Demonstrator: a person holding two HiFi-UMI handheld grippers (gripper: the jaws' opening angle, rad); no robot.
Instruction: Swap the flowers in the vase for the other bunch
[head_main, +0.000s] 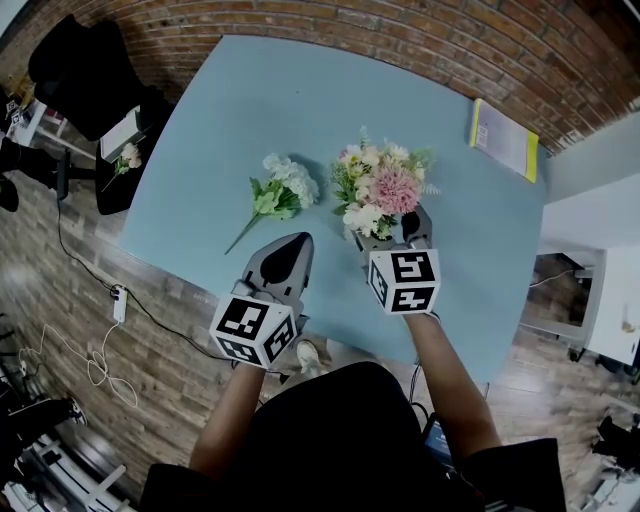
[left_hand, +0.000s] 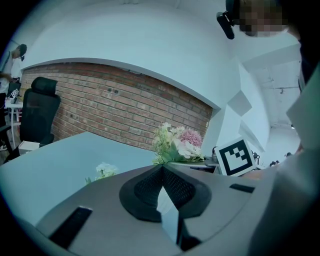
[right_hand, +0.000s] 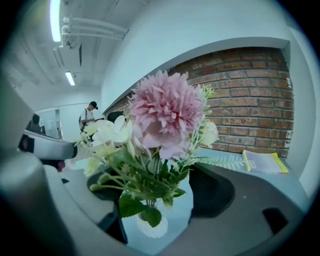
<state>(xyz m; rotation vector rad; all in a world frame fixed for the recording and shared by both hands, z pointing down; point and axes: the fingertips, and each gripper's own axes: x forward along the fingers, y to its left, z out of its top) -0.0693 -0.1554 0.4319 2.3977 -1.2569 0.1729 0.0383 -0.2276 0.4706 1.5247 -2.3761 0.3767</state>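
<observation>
The first step was in hand: getting the old flowers out. The right gripper (head_main: 391, 234) stood with its jaws apart on either side of the stems of the pink-and-white bunch (head_main: 380, 188), which sat in the white vase (right_hand: 150, 228) on the bench (head_main: 230, 100). The pads did not seem to press the stems, though leaves hid part of the gap. The next move called for closing on the stems above the vase mouth and drawing them straight up. The left gripper (head_main: 293, 250) was closed and empty, near the other bunch (head_main: 281, 190), which lay flat on the bench. Only the right gripper view showed the vase; the head view hid it under the blooms but showed the two bunches side by side.
</observation>
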